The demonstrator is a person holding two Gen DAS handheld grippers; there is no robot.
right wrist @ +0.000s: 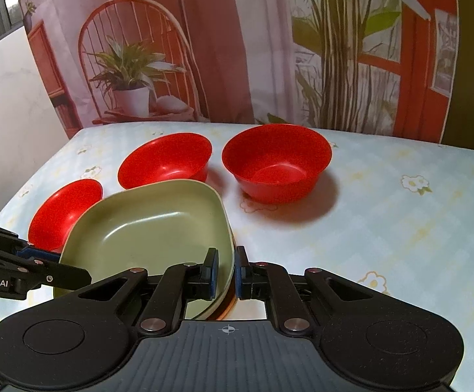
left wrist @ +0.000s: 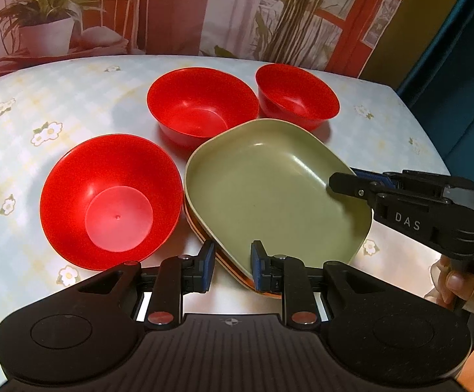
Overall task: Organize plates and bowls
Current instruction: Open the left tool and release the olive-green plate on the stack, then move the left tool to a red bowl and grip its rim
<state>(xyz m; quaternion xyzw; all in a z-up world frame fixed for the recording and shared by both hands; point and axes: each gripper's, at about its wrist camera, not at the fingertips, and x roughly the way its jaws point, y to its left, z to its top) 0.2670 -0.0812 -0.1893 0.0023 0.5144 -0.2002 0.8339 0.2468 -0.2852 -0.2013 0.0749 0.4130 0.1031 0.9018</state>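
A green plate point(left wrist: 269, 192) lies on top of a stack with orange plates under it, on the flowered tablecloth. My left gripper point(left wrist: 232, 261) is shut on the stack's near rim, one pad inside and one outside. My right gripper point(left wrist: 351, 179) comes in from the right and is shut on the right rim. In the right wrist view the right gripper point(right wrist: 226, 271) pinches the rim of the green plate point(right wrist: 158, 225), with the left gripper point(right wrist: 57, 263) at the plate's left edge. Three red bowls stand upright and apart: one near left point(left wrist: 111, 199), one behind point(left wrist: 201, 106), one far right point(left wrist: 297, 96).
The table point(right wrist: 400, 228) has open cloth to the right of the rightmost bowl point(right wrist: 276, 161). A printed backdrop point(right wrist: 269, 49) with plants and a chair hangs right behind the table. A person's hand point(left wrist: 455, 281) holds the right gripper's handle.
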